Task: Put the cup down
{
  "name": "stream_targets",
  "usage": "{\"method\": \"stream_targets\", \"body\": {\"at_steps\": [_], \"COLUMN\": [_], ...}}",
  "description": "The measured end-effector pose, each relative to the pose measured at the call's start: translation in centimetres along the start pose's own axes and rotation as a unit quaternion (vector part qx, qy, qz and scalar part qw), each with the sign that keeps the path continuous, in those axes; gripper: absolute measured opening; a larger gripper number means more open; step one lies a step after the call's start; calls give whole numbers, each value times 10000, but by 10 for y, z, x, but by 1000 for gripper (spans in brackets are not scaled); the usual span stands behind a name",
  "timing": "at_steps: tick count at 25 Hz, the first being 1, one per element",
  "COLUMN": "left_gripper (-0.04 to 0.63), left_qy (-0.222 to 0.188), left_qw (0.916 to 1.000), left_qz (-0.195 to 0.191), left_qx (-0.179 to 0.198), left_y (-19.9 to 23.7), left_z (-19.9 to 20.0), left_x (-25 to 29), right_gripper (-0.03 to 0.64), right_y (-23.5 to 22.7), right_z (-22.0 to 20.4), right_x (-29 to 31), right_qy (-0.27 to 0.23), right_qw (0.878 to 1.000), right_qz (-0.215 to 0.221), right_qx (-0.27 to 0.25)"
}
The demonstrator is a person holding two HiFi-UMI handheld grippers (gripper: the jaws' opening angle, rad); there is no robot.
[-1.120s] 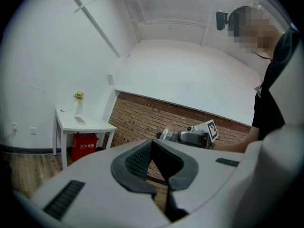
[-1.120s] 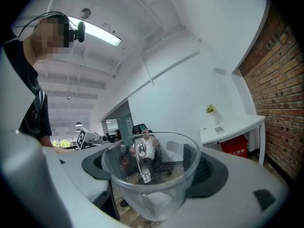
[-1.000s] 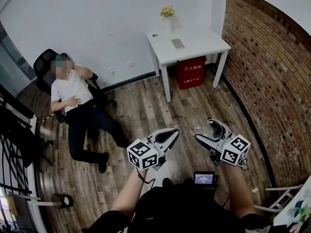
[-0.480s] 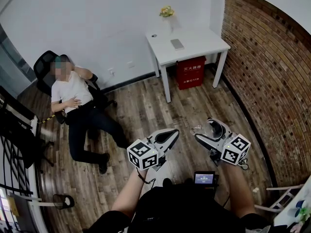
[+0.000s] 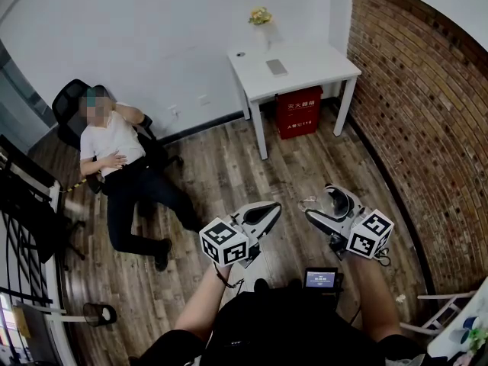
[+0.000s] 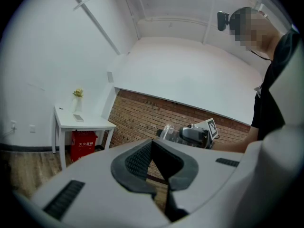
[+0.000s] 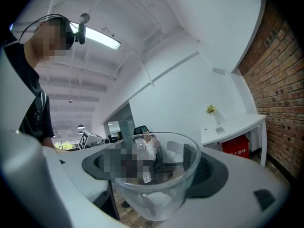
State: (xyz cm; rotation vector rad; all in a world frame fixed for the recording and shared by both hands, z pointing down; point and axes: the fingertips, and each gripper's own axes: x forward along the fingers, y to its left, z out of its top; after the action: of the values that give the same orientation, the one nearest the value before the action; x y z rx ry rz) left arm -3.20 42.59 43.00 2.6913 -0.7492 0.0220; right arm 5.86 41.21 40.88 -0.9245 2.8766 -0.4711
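- Left gripper: fingers pressed together, nothing between them.
- Right gripper: fingers spread wide, clamped on the clear cup, which is up in the air over the wooden floor.
- White counter stands well apart, across the room.

Clear glass cup (upright) in right gripper's jaws.

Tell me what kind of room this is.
Likely a sparse office: a white desk against the wall, a person seated in an office chair, a wood-plank floor and a brick wall.
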Motion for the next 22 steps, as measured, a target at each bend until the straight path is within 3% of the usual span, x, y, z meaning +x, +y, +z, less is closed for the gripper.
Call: {"method": "stream_targets", "body": {"at_steps": [14, 22], "left_gripper": [8, 9], "left_qy": [10, 14], "left_qw": [9995, 9981], "left_qz": [304, 609], "left_qx": [-5, -58], "left_y": [-4, 21], "left_z": [-6, -5], "left_x": [36, 52], "right_gripper": [440, 440], "right_y": [-42, -72], "right_z": [0, 0], "right_x": [-33, -36], "right_qy": [-52, -80], "right_qw": [9998, 9995], "right_qz": [123, 123], "right_qx": [173, 288]}}
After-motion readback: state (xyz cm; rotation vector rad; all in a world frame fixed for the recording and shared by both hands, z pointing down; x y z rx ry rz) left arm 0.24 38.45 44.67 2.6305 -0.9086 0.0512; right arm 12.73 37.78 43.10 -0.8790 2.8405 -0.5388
